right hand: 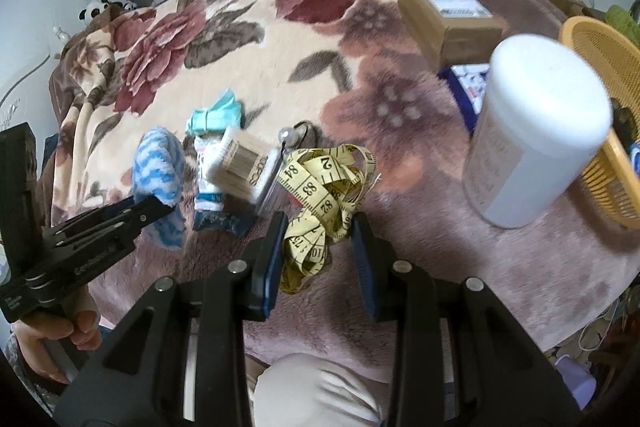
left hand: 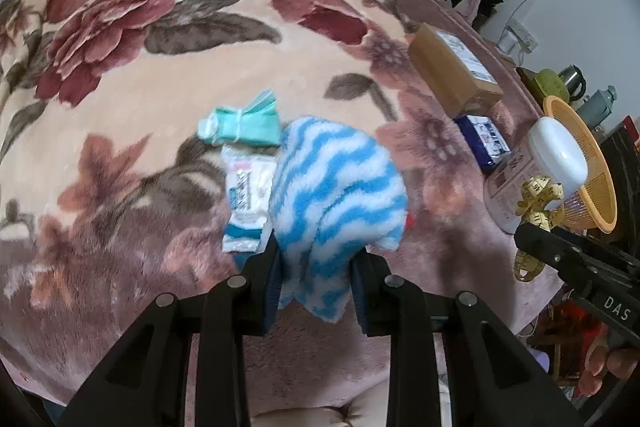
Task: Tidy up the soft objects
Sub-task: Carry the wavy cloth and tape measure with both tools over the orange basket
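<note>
Over the bed's flowered blanket (left hand: 168, 95), the left tool (left hand: 318, 267) is clenched on a blue-and-white fluffy cloth (left hand: 336, 183), lifted with its loose corner drooping between the fingers. It looks light and limp, so a pinch through a bunched fold suits it better than an edge. The right tool (right hand: 318, 239) has its jaws around a tangled yellow tape measure (right hand: 324, 191); whether it grips or merely straddles it, I cannot tell. The tape is light, slick and springy, best taken through the thick of the tangle. A teal cloth bundle (left hand: 244, 125) lies on the blanket just beyond, an orange basket (right hand: 608, 99) at the right edge.
</note>
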Available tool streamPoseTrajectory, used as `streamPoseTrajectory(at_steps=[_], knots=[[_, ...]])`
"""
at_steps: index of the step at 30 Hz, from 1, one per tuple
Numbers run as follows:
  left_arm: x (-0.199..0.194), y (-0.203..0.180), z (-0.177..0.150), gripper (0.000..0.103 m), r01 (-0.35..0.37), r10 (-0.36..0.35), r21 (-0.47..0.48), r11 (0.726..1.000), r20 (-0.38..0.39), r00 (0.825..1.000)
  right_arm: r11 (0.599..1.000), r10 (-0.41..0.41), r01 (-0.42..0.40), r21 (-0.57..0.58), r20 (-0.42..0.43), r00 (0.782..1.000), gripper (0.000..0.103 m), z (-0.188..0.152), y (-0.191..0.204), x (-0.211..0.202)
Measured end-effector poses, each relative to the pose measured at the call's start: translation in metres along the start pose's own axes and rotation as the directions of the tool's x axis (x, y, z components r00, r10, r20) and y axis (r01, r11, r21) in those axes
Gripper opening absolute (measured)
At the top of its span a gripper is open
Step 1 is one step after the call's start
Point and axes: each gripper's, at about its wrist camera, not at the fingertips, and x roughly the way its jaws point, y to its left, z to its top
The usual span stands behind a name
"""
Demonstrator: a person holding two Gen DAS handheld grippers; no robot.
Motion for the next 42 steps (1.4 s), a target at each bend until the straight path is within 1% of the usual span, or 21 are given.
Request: streamPoseTrajectory(at_steps=[10, 17, 33, 42], knots=[[-0.011, -0.045, 0.025, 0.03, 0.017, -0.019, 0.069, 0.997, 0.031, 0.999, 1.0, -0.016, 0.016, 0.011, 0.052, 0.999, 0.033, 0.015, -0.021, -0.03], [-0.014, -0.076, 0.037, 0.03, 0.033, -0.037, 0.112, 0.993, 0.037, 0.999, 1.0, -0.027, 0.026, 0.014, 0.088, 0.996, 0.033, 0.025, -0.035, -0.05], [-0.016, -0.148, 0.05, 0.03, 0.069, -0.077, 0.202, 0.977, 0.032, 0.997, 0.997, -0.056, 0.047, 0.064, 0.157, 0.986, 0.033, 0.036, -0.08, -0.089], [-0.012, -0.188, 0.055, 0.03, 0.09, -0.098, 0.249, 0.964, 0.021, 0.995, 0.992, -0.08, 0.06, 0.108, 0.185, 0.979, 0.033, 0.038, -0.114, -0.108]])
